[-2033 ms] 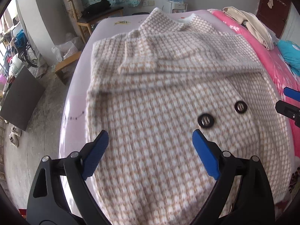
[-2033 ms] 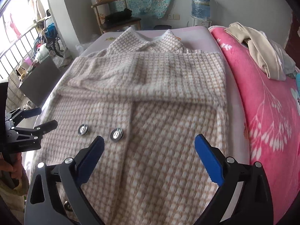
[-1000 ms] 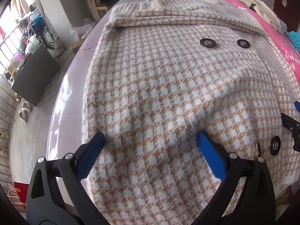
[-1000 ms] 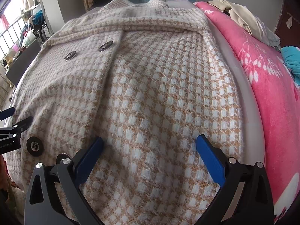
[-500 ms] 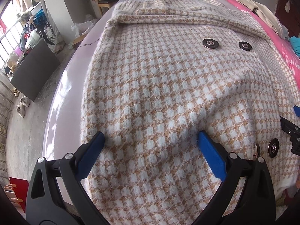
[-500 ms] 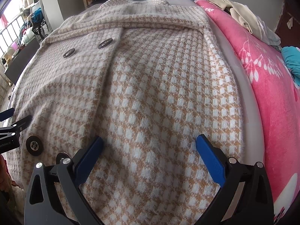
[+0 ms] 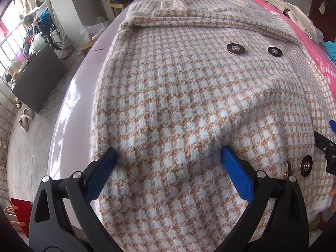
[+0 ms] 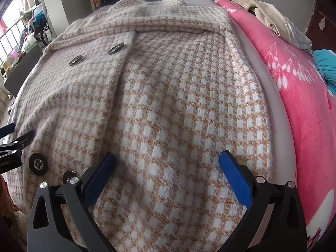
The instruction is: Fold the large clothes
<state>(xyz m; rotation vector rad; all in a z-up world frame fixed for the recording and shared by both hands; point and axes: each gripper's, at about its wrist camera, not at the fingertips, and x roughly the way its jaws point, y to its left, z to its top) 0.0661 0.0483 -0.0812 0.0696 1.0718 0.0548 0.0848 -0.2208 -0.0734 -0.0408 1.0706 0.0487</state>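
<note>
My left tool (image 7: pixel 168 157): spread wide, gripping nothing, over the checked coat (image 7: pixel 189 96).
My right tool (image 8: pixel 167 157): equally wide, empty, coat beneath.
Right of it: pink blanket (image 8: pixel 304 96).

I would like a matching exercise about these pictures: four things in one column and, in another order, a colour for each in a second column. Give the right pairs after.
Things:
1. coat
2. blanket
3. buttons
4. pads of the right tool

Colours:
A. blue
B. tan and white checks
C. pink with white plant print
D. black with a metal centre

Pairs: 1-B, 2-C, 3-D, 4-A
</note>
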